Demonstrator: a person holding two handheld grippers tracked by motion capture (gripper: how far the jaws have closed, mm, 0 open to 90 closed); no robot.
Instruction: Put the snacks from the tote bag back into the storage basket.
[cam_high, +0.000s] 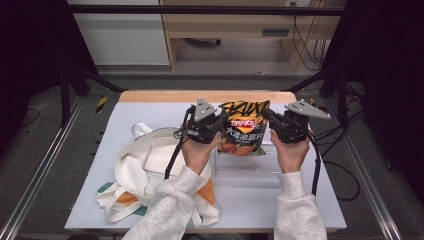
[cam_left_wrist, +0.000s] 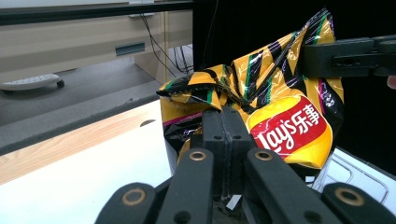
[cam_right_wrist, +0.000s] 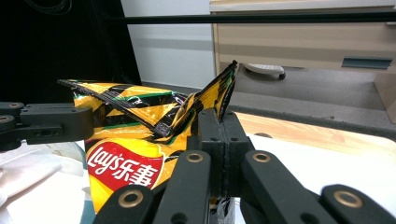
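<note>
Chip bag (cam_high: 243, 128) held up between two clenched tongs, one on each upper side edge.

The left gripper (cam_left_wrist: 223, 122) and the right gripper (cam_right_wrist: 223, 122) are both clamped on the bag's crimped foil, which hangs between them above a clear tray (cam_high: 247, 170) on the white table (cam_high: 150, 107). The bag looks light, air-puffed, crinkly and slippery, with fragile chips inside, so I judge the flat seam edges the safest hold; squeezing the belly would crush the contents. A pull apart could tear the top seam suddenly. A cloth tote bag (cam_high: 145, 172) lies slumped just beside the left hand (cam_high: 196, 152), below and outward of the left tongs; nothing stands between the tongs and the tray.
</note>
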